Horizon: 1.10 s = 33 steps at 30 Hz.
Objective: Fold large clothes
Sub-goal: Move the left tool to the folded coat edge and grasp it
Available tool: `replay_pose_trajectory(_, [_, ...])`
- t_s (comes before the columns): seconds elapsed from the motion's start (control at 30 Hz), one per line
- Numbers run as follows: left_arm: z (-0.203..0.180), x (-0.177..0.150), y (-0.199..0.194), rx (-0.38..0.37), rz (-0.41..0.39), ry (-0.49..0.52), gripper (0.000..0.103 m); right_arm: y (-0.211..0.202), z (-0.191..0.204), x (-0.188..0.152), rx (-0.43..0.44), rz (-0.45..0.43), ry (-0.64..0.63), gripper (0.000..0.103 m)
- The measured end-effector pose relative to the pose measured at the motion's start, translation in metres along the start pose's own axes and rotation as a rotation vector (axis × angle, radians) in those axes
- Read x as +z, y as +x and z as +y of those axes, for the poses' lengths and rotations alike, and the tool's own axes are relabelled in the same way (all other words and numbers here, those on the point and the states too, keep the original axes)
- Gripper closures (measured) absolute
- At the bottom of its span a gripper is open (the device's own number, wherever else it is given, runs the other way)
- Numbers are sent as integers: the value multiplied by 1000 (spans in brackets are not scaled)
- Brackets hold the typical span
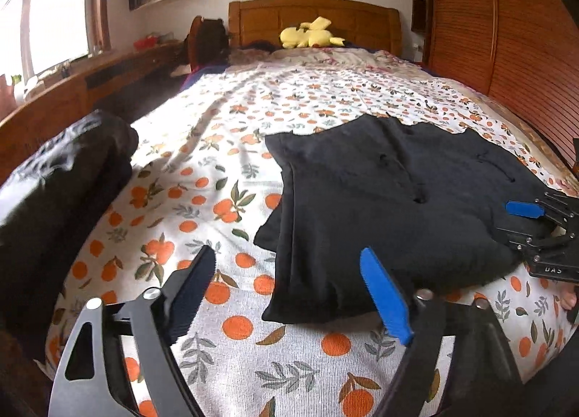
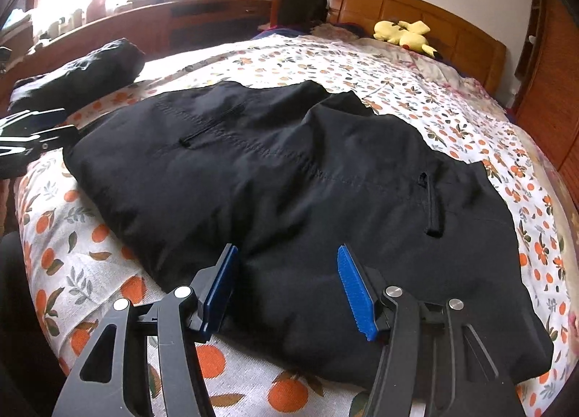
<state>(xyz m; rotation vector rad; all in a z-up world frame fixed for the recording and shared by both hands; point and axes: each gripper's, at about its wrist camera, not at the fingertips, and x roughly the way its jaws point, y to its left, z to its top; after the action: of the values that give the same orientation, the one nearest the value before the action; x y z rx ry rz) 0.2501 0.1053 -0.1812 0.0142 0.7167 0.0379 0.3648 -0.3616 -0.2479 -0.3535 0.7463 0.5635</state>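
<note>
Black garment (image 2: pixel 289 178) half-folded on bed (image 2: pixel 90 265). Left tongs (image 1: pixel 289 294) spread, empty, at its left edge; right tongs (image 2: pixel 286 286) spread over near hem, not pinching. Risk: catching only the top layer, dragging fold askew.

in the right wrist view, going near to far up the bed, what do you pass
right gripper → black folded garment → orange-print bedsheet → yellow plush toy → wooden headboard
</note>
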Motion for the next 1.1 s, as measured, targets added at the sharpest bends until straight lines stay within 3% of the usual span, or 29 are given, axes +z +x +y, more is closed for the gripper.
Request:
replay_pose_trajectory(0.1, [0,-4,13,2,43,-6,30,-1,0,0,-2,-3,-5,49])
replay_pose_trajectory(0.43, [-1,-18,31,12,103,-35,31,-6,-6,-3,6,-7,-5,49])
replay_pose_trajectory(0.6, [0,-21,35,-43,127,-85,48,-6,-6,-3,10,-9,-6,49])
replay_pose_trajectory(0.93, [-2,-23,38,-54,144,-102,53,-6,-7,-4,25,-13,5,49])
replay_pose_trajectory(1.07, [-11,-19,32,-37,135,-33,85,-7,-7,-4,25,-15,6,48])
replay_pose_trajectory(1.1, [-13,-16,28,-35,129,-19,89,-8,-8,-4,23,-17,6,48])
